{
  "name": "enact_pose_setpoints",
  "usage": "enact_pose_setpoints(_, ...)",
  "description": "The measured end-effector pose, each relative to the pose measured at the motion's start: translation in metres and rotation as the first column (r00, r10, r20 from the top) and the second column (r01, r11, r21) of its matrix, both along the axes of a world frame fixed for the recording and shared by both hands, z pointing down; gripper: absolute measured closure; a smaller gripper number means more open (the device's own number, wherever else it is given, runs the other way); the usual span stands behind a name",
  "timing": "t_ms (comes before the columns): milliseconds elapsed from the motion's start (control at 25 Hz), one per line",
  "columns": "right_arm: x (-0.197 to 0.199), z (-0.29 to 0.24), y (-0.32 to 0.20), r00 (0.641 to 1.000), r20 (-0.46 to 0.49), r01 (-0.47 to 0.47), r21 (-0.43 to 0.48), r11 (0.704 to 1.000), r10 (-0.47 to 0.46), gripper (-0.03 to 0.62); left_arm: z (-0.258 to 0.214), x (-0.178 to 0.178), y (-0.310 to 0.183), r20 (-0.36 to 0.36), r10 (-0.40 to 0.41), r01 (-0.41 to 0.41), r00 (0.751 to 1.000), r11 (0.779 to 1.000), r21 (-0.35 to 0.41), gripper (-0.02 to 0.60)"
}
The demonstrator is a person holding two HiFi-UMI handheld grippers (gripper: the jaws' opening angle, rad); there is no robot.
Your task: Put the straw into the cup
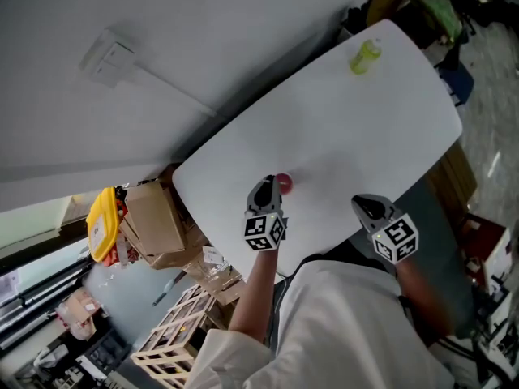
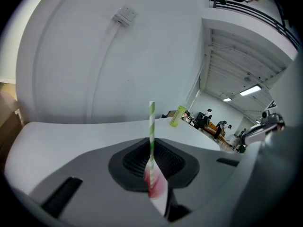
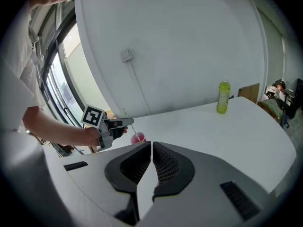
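The left tool (image 1: 267, 189) is clamped on a green-and-white striped straw (image 2: 151, 122), held upright with its lower end at the red cup (image 1: 284, 183), which sits on the white worktop (image 1: 349, 128) at the tool's 2 o'clock. The right tool (image 1: 366, 205) is pressed closed on nothing. A yellow-green bottle (image 1: 364, 57) stands well apart at 1 o'clock.
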State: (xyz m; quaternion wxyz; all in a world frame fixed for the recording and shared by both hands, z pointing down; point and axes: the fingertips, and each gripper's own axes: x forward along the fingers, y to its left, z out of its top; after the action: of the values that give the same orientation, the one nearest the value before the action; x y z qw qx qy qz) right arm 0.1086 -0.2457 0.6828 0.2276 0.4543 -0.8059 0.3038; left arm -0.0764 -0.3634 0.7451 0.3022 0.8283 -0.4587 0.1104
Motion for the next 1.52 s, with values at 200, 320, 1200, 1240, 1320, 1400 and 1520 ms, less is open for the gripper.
enact_pose_setpoints(200, -0.003, -0.003, -0.001, 1.0, 0.004, -0.008, 0.008, 1.0, 0.008, 0.556, 0.005, -0.001, 0.003, -0.005, 0.006, -0.006, 1.0, 1.0, -0.024, 0.507)
enact_pose_setpoints(320, -0.005, -0.007, -0.001, 1.0, 0.005, -0.011, 0.017, 1.0, 0.011, 0.556, 0.005, -0.004, 0.004, -0.004, 0.005, -0.005, 1.0, 1.0, -0.023, 0.5)
enact_pose_setpoints(1200, -0.012, -0.037, 0.012, 1.0, -0.008, 0.002, 0.116, 0.993, -0.001, 0.556, -0.059, -0.046, 0.009, -0.015, -0.089, 0.09, 0.996, 0.99, 0.107, 0.5)
enact_pose_setpoints(1240, -0.013, -0.038, 0.013, 1.0, -0.007, 0.008, 0.121, 0.993, -0.007, 0.556, -0.063, -0.048, 0.011, -0.012, -0.096, 0.096, 0.995, 0.989, 0.116, 0.503)
enact_pose_setpoints(1320, -0.014, -0.041, 0.015, 1.0, -0.008, 0.024, 0.135, 0.991, -0.023, 0.556, -0.071, -0.052, 0.016, -0.006, -0.11, 0.11, 0.994, 0.985, 0.131, 0.515)
enact_pose_setpoints(1400, -0.014, -0.045, 0.012, 0.999, -0.005, 0.039, 0.151, 0.988, -0.039, 0.556, -0.078, -0.055, 0.018, -0.003, -0.128, 0.127, 0.992, 0.981, 0.144, 0.523)
enact_pose_setpoints(1520, -0.012, -0.051, 0.009, 0.998, 0.006, 0.057, 0.173, 0.983, -0.059, 0.556, -0.088, -0.06, 0.026, 0.004, -0.16, 0.157, 0.987, 0.975, 0.16, 0.541)
